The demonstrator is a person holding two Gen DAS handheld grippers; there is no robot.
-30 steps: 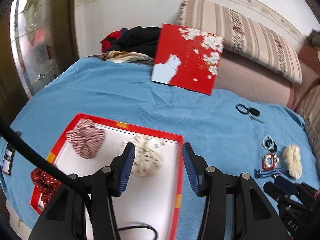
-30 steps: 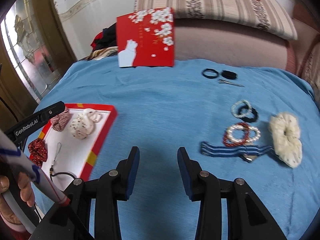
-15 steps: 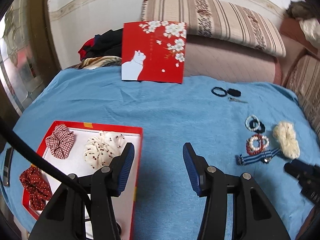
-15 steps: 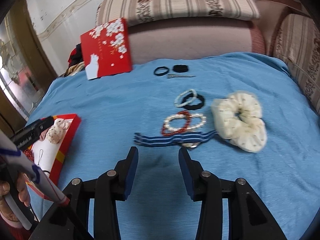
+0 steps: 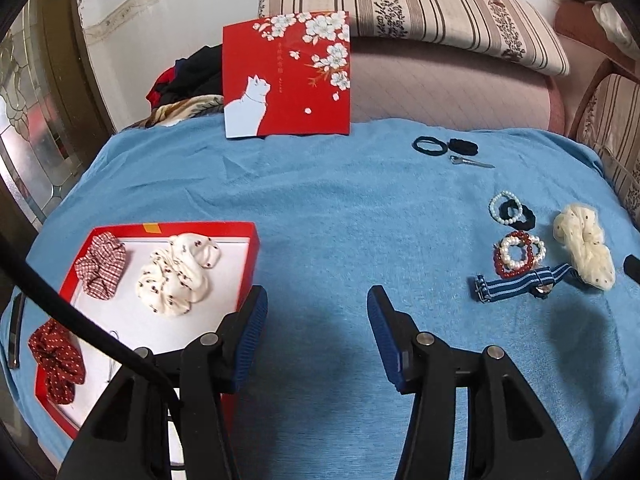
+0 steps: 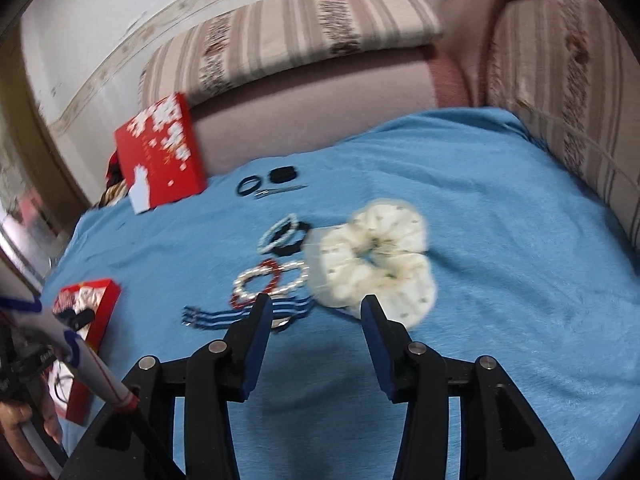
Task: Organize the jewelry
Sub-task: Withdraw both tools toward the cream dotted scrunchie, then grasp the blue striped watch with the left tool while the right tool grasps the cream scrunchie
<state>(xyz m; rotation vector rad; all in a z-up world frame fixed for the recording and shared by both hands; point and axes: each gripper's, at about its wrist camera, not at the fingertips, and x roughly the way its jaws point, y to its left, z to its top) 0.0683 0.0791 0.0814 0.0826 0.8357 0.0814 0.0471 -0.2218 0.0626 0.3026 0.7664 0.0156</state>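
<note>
Just ahead of open right claw (image 6: 314, 314), cream scrunchie (image 6: 376, 264), touching neither finger

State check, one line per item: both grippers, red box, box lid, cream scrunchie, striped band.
left gripper: open, empty
right gripper: open, empty, near the cream scrunchie
red box: open, three scrunchies inside
box lid: off, propped upright
cream scrunchie: loose on blanket
striped band: laid flat, outside box

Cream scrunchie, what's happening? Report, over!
Both grippers open, empty. Right gripper closing on cream scrunchie, not touching. Striped band near left finger. Red box holds three scrunchies.
</note>
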